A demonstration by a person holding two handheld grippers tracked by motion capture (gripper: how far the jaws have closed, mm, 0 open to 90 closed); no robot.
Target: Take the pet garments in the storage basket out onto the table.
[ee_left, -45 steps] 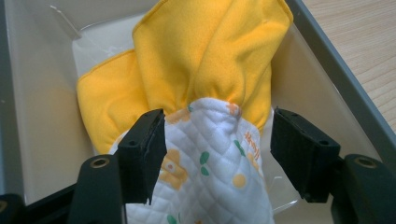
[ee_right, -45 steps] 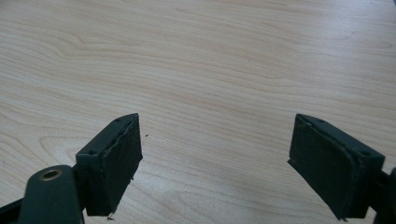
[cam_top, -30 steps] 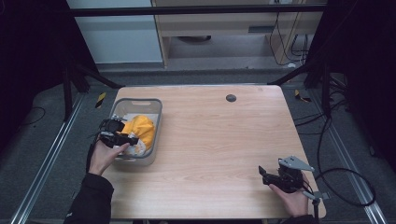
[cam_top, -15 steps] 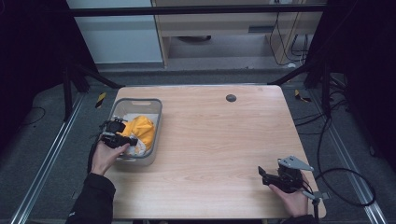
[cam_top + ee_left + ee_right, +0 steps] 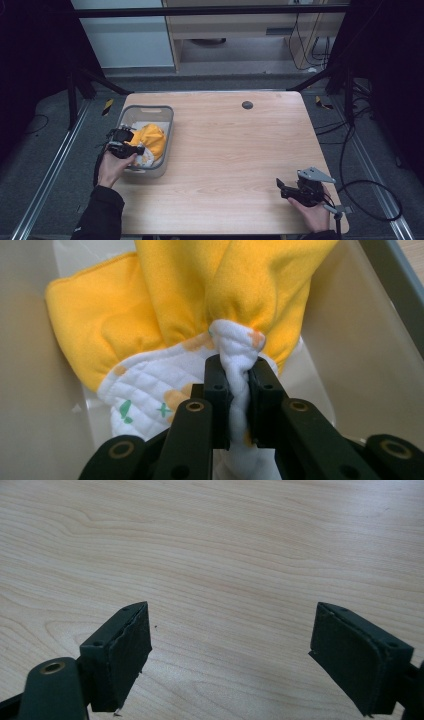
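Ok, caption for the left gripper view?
Left tongs shut on a white quilted fold of the yellow cloth inside the grey bin.

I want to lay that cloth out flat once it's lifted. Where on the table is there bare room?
Bare wood runs from the bin across to the right gripper, and back to the small dark disc. It is crowded inside the bin, where the left gripper pinches the cloth.

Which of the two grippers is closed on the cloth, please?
The left gripper, in the grey bin: its jaws pinch a white quilted fold of the yellow cloth. The right gripper gapes over bare table.
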